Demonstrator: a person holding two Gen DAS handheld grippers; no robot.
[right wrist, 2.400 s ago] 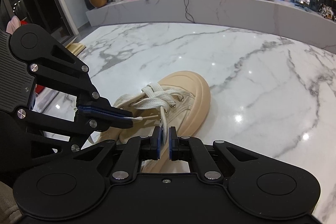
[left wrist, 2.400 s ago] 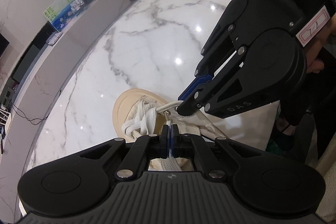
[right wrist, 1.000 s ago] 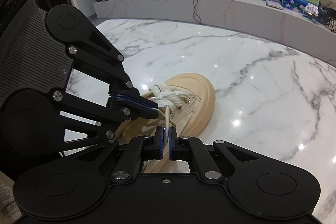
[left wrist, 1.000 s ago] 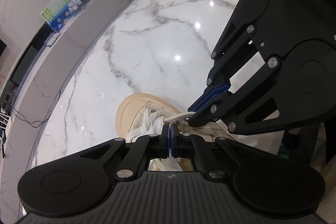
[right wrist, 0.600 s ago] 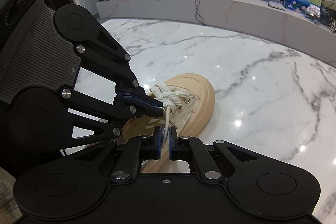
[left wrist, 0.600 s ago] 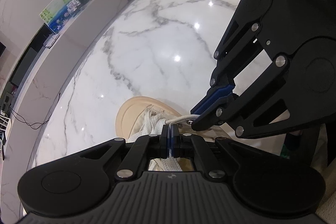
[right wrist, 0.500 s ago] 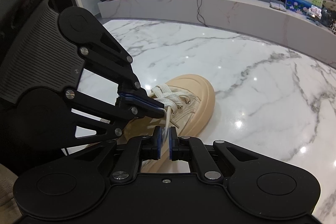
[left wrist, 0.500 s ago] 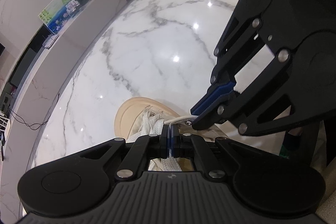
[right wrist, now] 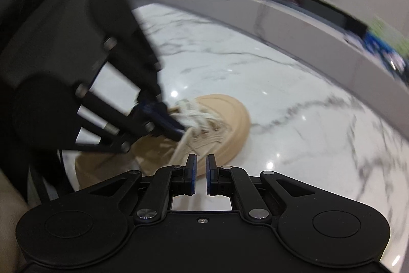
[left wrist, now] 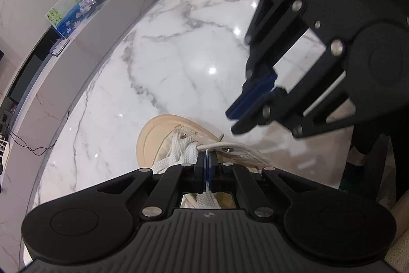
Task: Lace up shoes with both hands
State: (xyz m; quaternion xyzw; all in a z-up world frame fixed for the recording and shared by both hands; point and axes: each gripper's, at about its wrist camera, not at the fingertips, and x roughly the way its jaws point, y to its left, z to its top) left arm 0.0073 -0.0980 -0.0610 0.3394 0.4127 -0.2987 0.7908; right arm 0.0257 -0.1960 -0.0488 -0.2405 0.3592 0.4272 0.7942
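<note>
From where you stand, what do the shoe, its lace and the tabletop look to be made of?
Shoe: likely cream canvas, matte with visible stitching and metal eyelets; the toe cap looks like smooth rubber. Lace: flat woven fabric, perhaps cotton, with a coarse weave. Tabletop: polished white marble or a lookalike, with grey veins and mirror-like light spots.

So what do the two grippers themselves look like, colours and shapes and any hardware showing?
Both are matte black. The left gripper has a ribbed base plate, two round discs at its sides, angled linkage bars with silver screws, and blue pads on the fingertips. The right gripper has the same discs, linkage, silver screws and blue pads, but a smooth base plate. No cables or sleeves are visible.
</note>
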